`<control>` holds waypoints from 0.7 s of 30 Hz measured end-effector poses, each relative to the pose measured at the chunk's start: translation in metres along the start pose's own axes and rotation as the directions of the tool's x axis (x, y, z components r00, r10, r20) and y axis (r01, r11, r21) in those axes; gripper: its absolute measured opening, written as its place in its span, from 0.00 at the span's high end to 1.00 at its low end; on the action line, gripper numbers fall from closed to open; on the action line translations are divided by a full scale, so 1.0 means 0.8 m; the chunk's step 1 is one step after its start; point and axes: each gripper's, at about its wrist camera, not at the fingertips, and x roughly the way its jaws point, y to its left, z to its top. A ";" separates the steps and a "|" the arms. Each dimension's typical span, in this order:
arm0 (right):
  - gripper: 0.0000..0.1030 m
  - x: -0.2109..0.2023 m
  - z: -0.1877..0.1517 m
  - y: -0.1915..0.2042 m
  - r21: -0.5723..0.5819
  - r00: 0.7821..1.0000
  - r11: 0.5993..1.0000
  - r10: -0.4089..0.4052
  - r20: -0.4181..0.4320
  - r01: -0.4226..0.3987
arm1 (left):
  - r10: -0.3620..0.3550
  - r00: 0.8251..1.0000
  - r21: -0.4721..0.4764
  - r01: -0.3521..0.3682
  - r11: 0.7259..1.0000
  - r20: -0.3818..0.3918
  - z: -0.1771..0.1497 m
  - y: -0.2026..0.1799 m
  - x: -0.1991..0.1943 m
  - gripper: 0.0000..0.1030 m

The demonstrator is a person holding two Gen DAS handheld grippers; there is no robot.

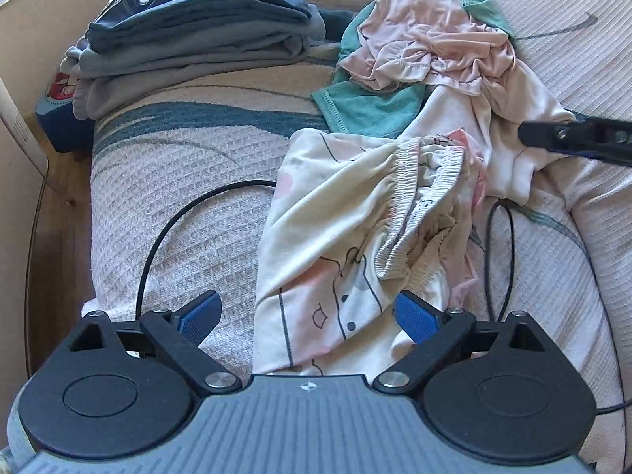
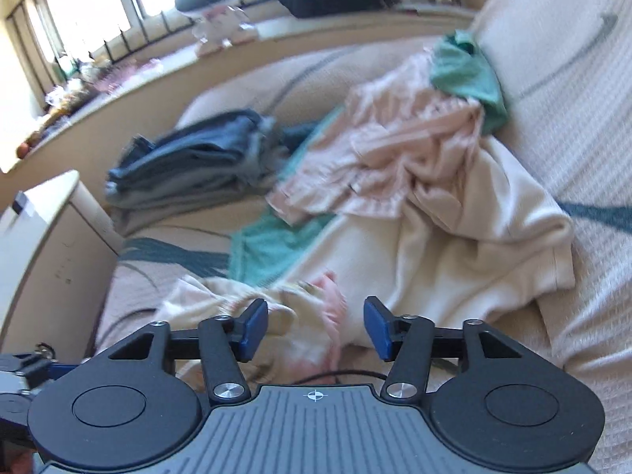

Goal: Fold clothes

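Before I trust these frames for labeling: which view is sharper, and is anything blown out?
Left wrist view: sharp, the printed cream pants crisp, edges bent by fisheye. Right wrist view: motion-blurred across the pink garment; the window is overexposed.

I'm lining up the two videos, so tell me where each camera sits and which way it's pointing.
Left wrist: rides the left gripper, aimed steeply down at the cream printed pyjama trousers on the bed cover; open jaws, right gripper at the right edge.
Right wrist: rides the right gripper, looking across the bed to the window; open jaws.
Shared: trousers, folded stack, pink top.
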 end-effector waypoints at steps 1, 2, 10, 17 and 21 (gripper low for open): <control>0.43 -0.002 0.001 0.004 -0.009 1.000 1.000 0.010 0.002 -0.010 | -0.005 1.000 -0.007 0.005 1.000 -0.001 0.001 0.003 0.001 0.06; 0.41 -0.002 0.001 0.008 -0.019 1.000 1.000 0.017 0.000 -0.017 | -0.012 1.000 -0.025 0.012 1.000 0.000 0.001 0.008 -0.001 0.06; 0.41 0.000 -0.009 -0.002 -0.001 1.000 1.000 0.019 -0.006 -0.019 | -0.026 0.999 -0.230 0.030 0.973 0.023 0.002 0.061 -0.002 0.05; 0.42 -0.005 -0.012 -0.005 0.036 0.995 0.995 0.095 0.036 -0.096 | -0.072 0.995 -0.198 0.084 0.977 0.071 0.008 0.047 -0.005 0.11; 0.63 0.011 -0.011 0.033 0.009 0.969 0.969 0.246 -0.009 -0.246 | -0.124 0.990 -0.102 0.131 0.986 0.071 0.001 0.017 0.000 0.34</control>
